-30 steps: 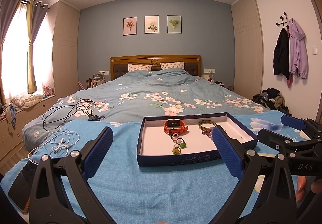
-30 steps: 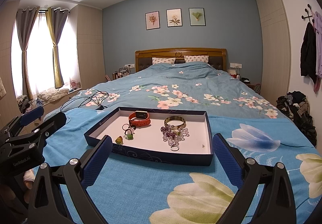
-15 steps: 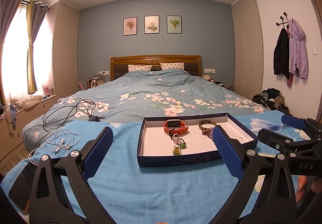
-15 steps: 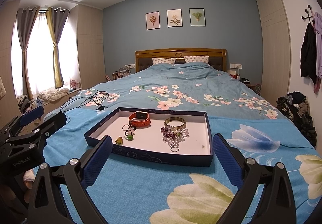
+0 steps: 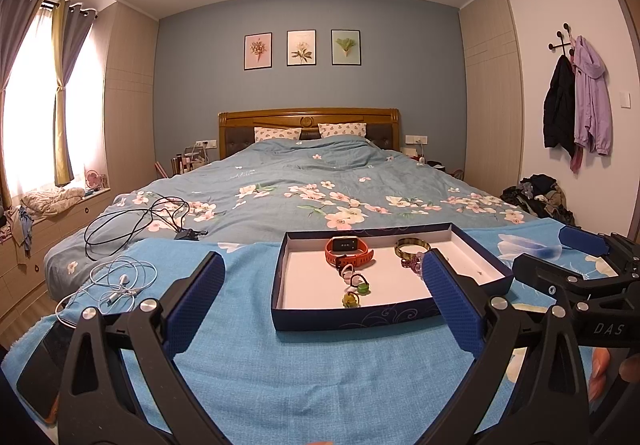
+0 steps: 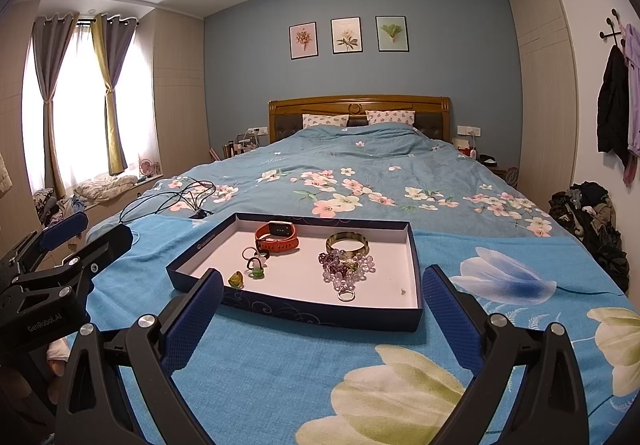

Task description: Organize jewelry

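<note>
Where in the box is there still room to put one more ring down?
The box has bare white floor along its right side, between the purple beads and the right wall, apart from one tiny speck. The back left corner, left of the orange watch, is free too. The middle is crowded: small rings, beads and the gold bangle sit close together.

A tray [image 6: 414,265] is lying on the blanket [image 6: 280,365] at the foot of the bed [image 6: 360,173]. Inside the tray, a watch [image 6: 277,237] is sitting toward the back left, a bangle [image 6: 347,243] to its right, and a bead cluster [image 6: 347,267] just before the bangle. Small rings [image 6: 256,265] are lying before the watch. Left of the tray, earphones [image 5: 120,281] are resting on the blanket, with cables [image 5: 136,221] lying behind them.
</note>
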The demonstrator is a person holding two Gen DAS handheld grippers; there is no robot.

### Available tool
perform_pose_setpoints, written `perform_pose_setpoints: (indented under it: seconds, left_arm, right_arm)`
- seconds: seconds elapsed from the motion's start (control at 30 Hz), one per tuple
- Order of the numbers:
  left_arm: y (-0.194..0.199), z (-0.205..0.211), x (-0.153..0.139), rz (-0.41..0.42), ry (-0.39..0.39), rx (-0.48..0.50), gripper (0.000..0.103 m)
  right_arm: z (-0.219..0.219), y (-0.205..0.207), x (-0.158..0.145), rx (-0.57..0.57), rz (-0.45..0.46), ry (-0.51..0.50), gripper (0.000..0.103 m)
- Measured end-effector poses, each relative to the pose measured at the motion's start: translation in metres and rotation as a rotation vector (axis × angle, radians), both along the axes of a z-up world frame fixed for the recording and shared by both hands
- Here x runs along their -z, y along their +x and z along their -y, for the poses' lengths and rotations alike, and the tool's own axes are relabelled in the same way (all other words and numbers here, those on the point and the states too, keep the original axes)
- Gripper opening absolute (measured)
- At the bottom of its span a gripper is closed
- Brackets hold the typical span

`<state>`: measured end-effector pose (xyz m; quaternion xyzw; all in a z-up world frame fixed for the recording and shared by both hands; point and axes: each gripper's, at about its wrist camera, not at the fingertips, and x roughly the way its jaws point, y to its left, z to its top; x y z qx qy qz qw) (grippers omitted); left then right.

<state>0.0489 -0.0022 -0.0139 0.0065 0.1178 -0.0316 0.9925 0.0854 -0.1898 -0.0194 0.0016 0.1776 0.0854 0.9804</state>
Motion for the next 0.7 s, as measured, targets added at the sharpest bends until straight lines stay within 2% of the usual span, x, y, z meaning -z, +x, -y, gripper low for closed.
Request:
perform_pose_setpoints:
  seconds: [0.7]
  left_arm:
    - [0.0012, -0.001, 0.0023, -0.002, 0.002, 0.0, 0.097]
  right_arm:
    - [0.0012, 0.0001, -0.0001, -0.001, -0.003, 0.002, 0.096]
